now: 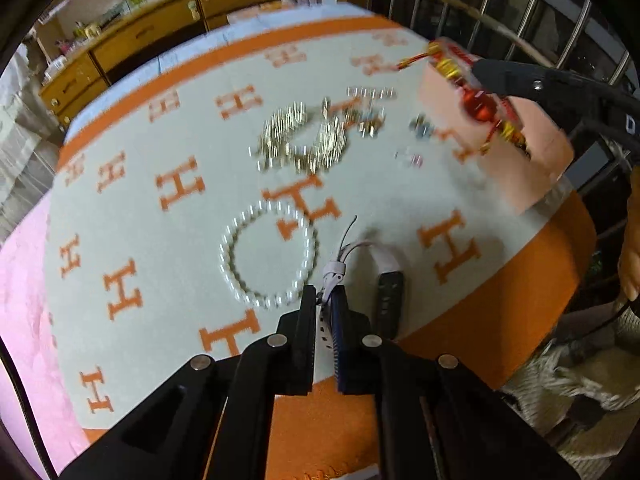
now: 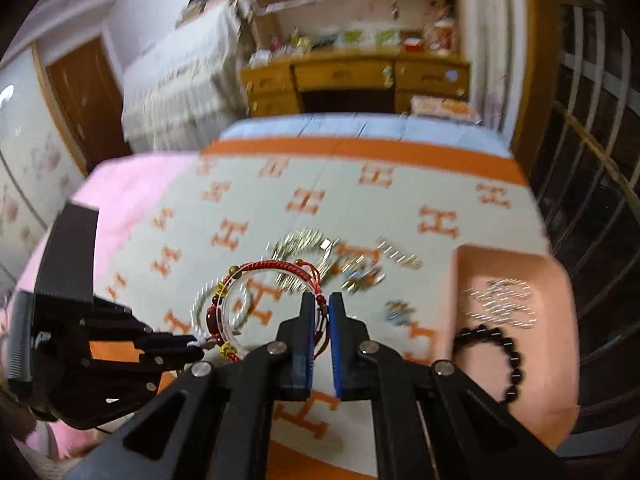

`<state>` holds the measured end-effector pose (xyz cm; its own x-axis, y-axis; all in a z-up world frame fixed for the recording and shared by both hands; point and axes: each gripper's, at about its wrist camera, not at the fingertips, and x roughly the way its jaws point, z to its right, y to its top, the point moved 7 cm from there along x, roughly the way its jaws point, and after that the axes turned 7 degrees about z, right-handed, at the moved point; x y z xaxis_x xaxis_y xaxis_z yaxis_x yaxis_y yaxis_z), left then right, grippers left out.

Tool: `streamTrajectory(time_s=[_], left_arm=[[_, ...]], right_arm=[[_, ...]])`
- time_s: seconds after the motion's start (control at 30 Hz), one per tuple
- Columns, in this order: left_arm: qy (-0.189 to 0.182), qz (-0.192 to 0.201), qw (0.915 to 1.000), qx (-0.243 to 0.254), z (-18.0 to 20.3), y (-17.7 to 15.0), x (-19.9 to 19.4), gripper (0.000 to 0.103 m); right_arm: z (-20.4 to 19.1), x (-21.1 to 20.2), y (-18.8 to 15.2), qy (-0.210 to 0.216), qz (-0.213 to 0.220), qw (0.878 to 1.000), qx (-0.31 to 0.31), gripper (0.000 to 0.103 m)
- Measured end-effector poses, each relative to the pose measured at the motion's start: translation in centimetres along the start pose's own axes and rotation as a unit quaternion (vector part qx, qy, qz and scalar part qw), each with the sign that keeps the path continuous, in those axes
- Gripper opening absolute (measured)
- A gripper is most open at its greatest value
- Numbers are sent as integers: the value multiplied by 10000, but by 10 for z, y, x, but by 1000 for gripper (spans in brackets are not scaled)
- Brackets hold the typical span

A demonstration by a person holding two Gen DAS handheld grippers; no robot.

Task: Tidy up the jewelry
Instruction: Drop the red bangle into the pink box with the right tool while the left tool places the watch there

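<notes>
My right gripper (image 2: pixel 322 306) is shut on a red braided bracelet (image 2: pixel 276 270) with red and gold beads and holds it in the air above the blanket; the bracelet also shows blurred in the left wrist view (image 1: pixel 478 102) in front of the pink tray (image 1: pixel 520 152). My left gripper (image 1: pixel 326 300) is shut on a white-strap watch (image 1: pixel 384 260), just above the blanket next to a white pearl bracelet (image 1: pixel 268 256). The pink tray (image 2: pixel 560 280) holds a black bead bracelet (image 2: pixel 508 356) and a silver chain (image 2: pixel 500 304).
A pile of gold and silver chains (image 1: pixel 304 140) and small earrings (image 1: pixel 422 126) lies mid-blanket. The orange-and-white H-pattern blanket (image 1: pixel 160 240) covers a bed with a pink sheet (image 1: pixel 24 288). A metal railing (image 1: pixel 520 8) is on the right, wooden drawers (image 1: pixel 140 36) behind.
</notes>
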<state>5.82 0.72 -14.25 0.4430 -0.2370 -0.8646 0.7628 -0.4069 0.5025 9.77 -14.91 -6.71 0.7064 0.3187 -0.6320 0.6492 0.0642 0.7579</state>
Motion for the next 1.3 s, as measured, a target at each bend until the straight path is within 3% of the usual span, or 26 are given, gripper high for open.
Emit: streamTrajectory(time_s=[0.1, 0.27, 0.37, 0.53, 0.83, 1.3], left_arm=[[20, 265, 9996, 91, 7, 16, -20, 5], [57, 843, 9958, 363, 28, 61, -55, 5], [-45, 1259, 9908, 487, 48, 94, -76, 5], [-396, 1591, 9853, 487, 82, 135, -80, 5], [-860, 1376, 9859, 420, 130, 169, -27, 5], [-1208, 627, 9906, -88, 154, 169, 62, 9]], right_arm=[[34, -23, 11, -313, 375, 9982, 338, 6], [93, -45, 11, -856, 580, 9904, 913, 6], [120, -50, -1, -1080, 482, 9859, 1180, 7], [137, -33, -29, -1236, 11, 9839, 1292, 7], [131, -8, -69, -859, -857, 9838, 1321, 8], [154, -29, -79, -831, -561, 9726, 2097, 9]])
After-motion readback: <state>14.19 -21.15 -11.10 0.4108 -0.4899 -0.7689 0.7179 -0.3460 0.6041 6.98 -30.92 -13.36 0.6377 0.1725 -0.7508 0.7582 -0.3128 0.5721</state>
